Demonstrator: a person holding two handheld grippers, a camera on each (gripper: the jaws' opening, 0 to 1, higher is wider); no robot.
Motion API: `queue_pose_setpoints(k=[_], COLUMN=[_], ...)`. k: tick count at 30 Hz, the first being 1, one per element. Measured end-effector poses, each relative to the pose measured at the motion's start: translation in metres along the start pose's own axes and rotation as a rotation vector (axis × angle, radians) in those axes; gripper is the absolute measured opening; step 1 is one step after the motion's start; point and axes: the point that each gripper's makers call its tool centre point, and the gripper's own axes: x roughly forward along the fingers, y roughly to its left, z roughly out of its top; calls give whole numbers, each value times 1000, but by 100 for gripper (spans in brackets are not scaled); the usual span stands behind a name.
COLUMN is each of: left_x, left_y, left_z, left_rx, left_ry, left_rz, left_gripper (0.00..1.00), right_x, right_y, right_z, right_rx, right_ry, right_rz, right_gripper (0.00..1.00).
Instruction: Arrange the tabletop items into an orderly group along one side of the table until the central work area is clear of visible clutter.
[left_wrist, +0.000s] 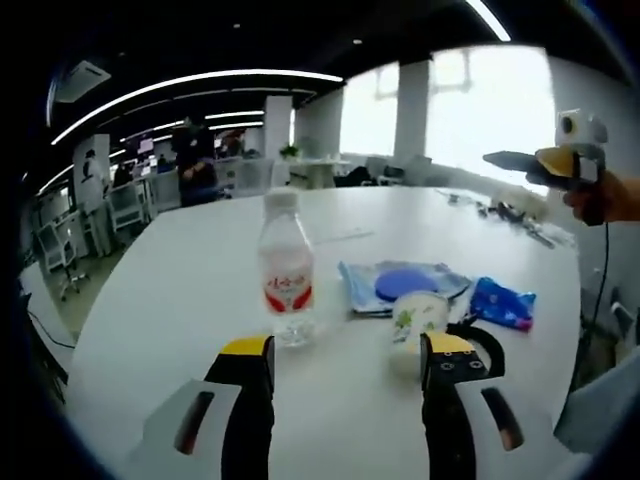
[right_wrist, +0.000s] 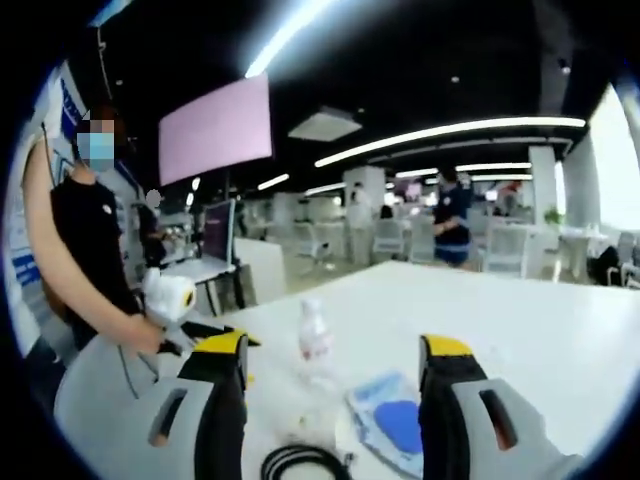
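Observation:
In the left gripper view a clear water bottle (left_wrist: 285, 270) with a red label stands upright on the white table (left_wrist: 190, 300). To its right lie a clear packet with a blue disc (left_wrist: 405, 283), a small white cup (left_wrist: 418, 318) and a blue snack packet (left_wrist: 503, 303). My left gripper (left_wrist: 347, 350) is open just short of the bottle and the cup, holding nothing. A hand holds my right gripper (left_wrist: 545, 160) high at the far right. The right gripper view has the bottle (right_wrist: 314, 340) and the blue-disc packet (right_wrist: 395, 420) beyond my open, empty right gripper (right_wrist: 335, 350).
A black cable coil (left_wrist: 482, 345) lies beside the cup, also seen as a cable coil (right_wrist: 300, 462) in the right gripper view. Small dark items (left_wrist: 510, 212) sit near the table's far right edge. A person (right_wrist: 85, 240) stands at the left. Office chairs and desks fill the background.

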Motion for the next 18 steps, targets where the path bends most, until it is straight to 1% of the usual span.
queue_pose_setpoints(k=[2,4,5,6,7,8,9,10,12,13,15,18], left_x=[-4,-6,-5,-4,-2,0,0,1,2,3,7,17], left_y=[-2,-6,-16,-17,-14,-9,-7,-4,-3,-4,-9,-21], left_z=[4,6,4,1,-6,-9,-10,-8,-5,-2,0,2], left_rx=[-17,-30,-41,-51,-81,-80,-76,-75,-106,-121,-126,-98], left_ry=[-11,-19,-14,-11,14,29,31,23,15,14,19,39], left_rz=[6,-15,-81,-101,-107,-97,-88,-78,-73,-75,-89,-92], left_gripper=[56,55,54,54,54,54,54,54,54,53,49,48], right_x=[-1,1,3,7,9,11,14,15,17,17,16,13], right_y=[-5,-11,-15,-18,-19,-20,-20,-20,-22,-24,-30,-37], right_z=[-5,-8,-9,-11,-11,-12,-11,-10,-15,-18,-22,-31], right_rx=[12,26,40,55,55,54,50,54,68,68,74,104], right_ry=[5,-1,-11,-14,-14,-16,-29,-33,-22,-12,-3,12], right_rz=[-5,-11,-16,-20,-19,-17,-6,6,30,35,37,39], right_gripper=[67,67,66,66,66,66,66,66,67,67,66,66])
